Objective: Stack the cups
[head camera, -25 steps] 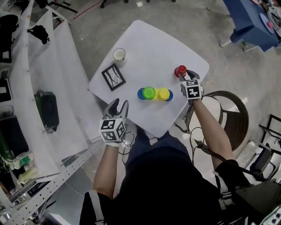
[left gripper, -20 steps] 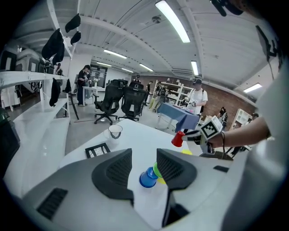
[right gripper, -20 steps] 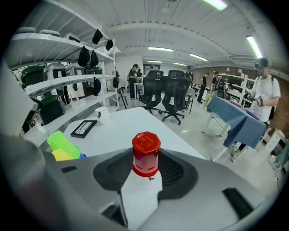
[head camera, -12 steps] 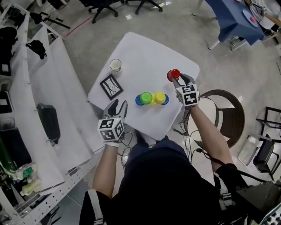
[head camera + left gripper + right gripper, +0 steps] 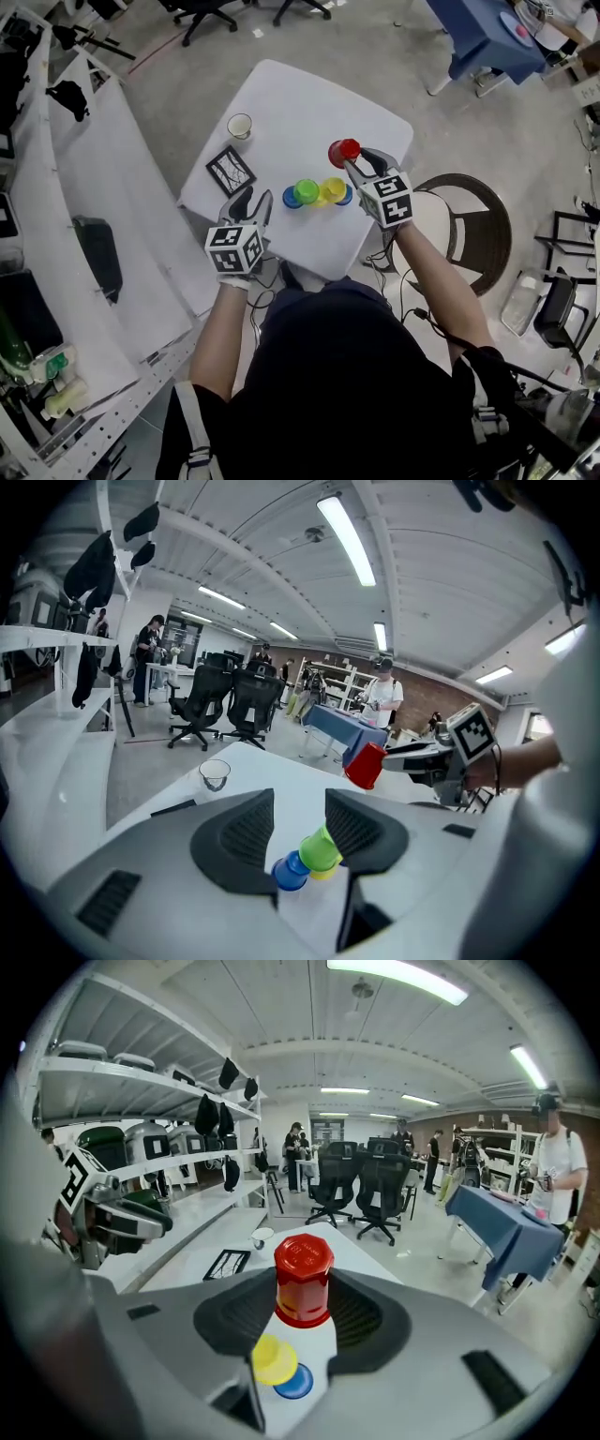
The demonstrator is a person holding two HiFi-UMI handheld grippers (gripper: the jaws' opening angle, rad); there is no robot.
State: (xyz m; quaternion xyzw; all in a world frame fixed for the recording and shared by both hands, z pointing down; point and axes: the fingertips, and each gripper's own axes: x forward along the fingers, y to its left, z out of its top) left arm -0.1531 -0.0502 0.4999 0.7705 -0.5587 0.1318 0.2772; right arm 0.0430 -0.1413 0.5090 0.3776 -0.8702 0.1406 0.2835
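Note:
A red cup [image 5: 344,150] is base up between the fingers of my right gripper [image 5: 352,163], which is shut on it and holds it above the white table [image 5: 300,94]. Below it and to the left is a tight row of cups: blue [image 5: 292,198], green [image 5: 307,191], yellow [image 5: 332,189] and another blue [image 5: 347,196]. In the right gripper view the red cup [image 5: 303,1279] hangs over the yellow cup [image 5: 275,1359]. My left gripper [image 5: 251,202] is open and empty near the table's front edge, pointing at the row [image 5: 321,848].
A small clear cup [image 5: 240,125] and a black framed card [image 5: 231,170] lie on the table's left part. A round wicker chair [image 5: 478,225] stands to the right of the table. White shelving [image 5: 103,187] runs along the left. Office chairs and people are far behind.
My right gripper has carried the red cup leftward, closer to the row of cups. The left gripper has stayed near the front edge, still open.

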